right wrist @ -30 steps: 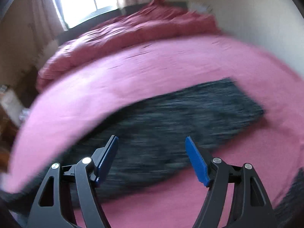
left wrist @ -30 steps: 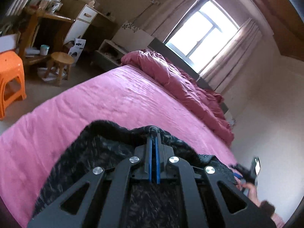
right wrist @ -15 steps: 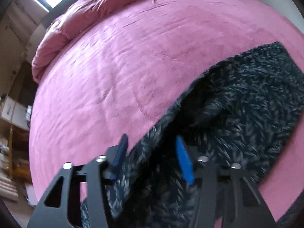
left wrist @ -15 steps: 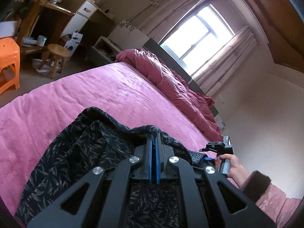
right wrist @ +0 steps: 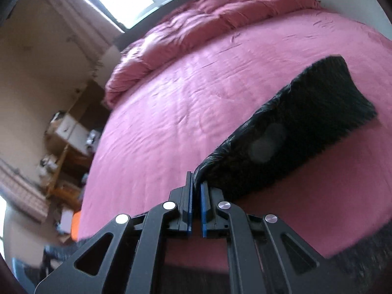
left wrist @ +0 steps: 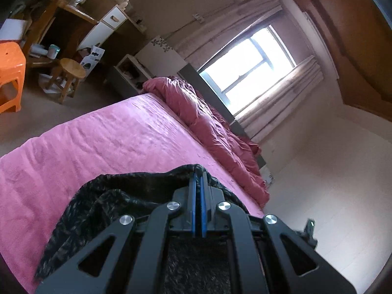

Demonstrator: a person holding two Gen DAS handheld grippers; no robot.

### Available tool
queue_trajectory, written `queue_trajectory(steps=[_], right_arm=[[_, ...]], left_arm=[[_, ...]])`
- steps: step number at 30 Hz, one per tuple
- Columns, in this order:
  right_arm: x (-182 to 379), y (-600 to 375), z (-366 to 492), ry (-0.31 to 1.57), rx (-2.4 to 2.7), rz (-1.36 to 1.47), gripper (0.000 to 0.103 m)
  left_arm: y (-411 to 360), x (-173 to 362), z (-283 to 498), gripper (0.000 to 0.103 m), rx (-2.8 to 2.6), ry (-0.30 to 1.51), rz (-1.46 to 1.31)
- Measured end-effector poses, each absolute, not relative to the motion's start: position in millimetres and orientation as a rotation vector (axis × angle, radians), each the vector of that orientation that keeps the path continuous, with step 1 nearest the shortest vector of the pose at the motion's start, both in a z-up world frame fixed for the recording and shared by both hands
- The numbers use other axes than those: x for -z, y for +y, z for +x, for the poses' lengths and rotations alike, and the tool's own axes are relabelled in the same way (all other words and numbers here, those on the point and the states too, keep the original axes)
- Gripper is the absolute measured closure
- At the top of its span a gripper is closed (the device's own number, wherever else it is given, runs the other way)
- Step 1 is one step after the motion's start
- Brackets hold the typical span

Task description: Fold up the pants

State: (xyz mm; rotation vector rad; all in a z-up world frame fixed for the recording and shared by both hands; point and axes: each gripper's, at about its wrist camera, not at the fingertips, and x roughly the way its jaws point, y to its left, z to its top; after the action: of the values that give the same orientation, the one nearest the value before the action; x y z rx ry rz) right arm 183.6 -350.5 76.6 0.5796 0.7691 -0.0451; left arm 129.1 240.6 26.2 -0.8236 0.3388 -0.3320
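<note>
Over the pink bed (right wrist: 159, 112), both pinch the pants (right wrist: 306, 122) — left hand-held gripper (left wrist: 197, 178) and right hand-held gripper (right wrist: 196, 183) clamped, seemingly on one end — lift evenly, keep edges aligned.

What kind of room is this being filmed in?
Most likely a home bedroom. A wide bed with a pink sheet fills the view, a crumpled pink duvet lies along its head under a curtained window, and a cluttered wooden desk stands nearby.
</note>
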Motion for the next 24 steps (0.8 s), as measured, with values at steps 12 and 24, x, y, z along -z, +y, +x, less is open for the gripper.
queue_trajectory(steps=[12,24], right_arm=[[-1,-322,29,0.753,0.008,0.525,0.099],[39,-333,26,0.772,0.026,0.620,0.098]], left_arm=[[241,43,76,0.089,0.207,0.553,-0.811],[216,45,45,0.021,0.182,0.657,-0.792]])
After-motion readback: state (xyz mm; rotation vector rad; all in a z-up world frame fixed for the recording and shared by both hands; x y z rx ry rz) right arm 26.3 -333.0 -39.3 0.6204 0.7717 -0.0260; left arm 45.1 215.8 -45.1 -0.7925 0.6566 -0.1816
